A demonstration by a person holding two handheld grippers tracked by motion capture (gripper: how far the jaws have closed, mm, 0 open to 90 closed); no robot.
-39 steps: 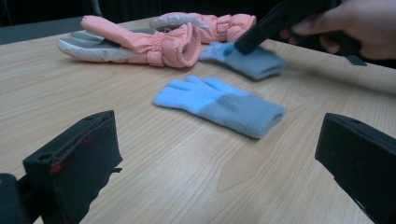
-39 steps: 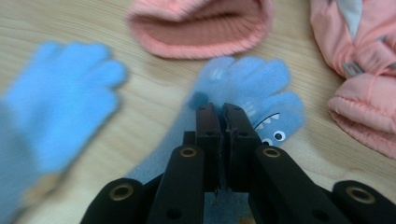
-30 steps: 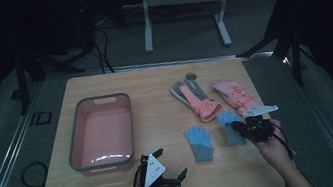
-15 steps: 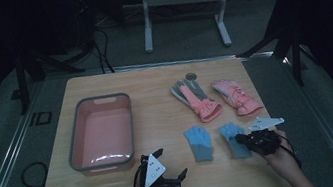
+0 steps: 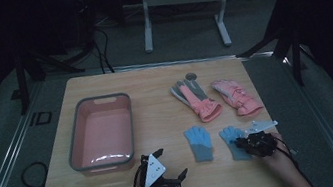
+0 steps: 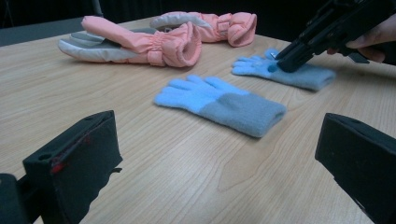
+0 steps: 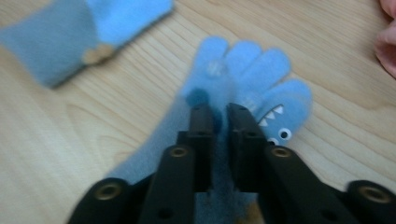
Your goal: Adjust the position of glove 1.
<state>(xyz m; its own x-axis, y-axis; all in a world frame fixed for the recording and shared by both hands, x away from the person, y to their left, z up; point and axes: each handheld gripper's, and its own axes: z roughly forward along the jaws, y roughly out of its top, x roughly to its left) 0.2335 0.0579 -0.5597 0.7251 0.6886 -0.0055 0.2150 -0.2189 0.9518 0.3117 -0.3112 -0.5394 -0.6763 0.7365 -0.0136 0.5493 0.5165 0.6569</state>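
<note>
High view — my right gripper (image 5: 250, 142) is down on the right blue glove (image 5: 233, 139), just right of the other blue glove (image 5: 199, 142); my left gripper (image 5: 162, 171) sits left of both, near the pink tub (image 5: 106, 163).

Left gripper view — jaws spread wide, empty.

Right gripper view — jaws nearly together, just been opening, glove fabric bunched in the gap.

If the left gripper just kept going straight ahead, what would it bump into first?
Most likely the nearer blue glove, lying flat on the table straight ahead of the left gripper. Its open jaws hold nothing, and bare wood lies between, though depth is hard to judge.
</note>
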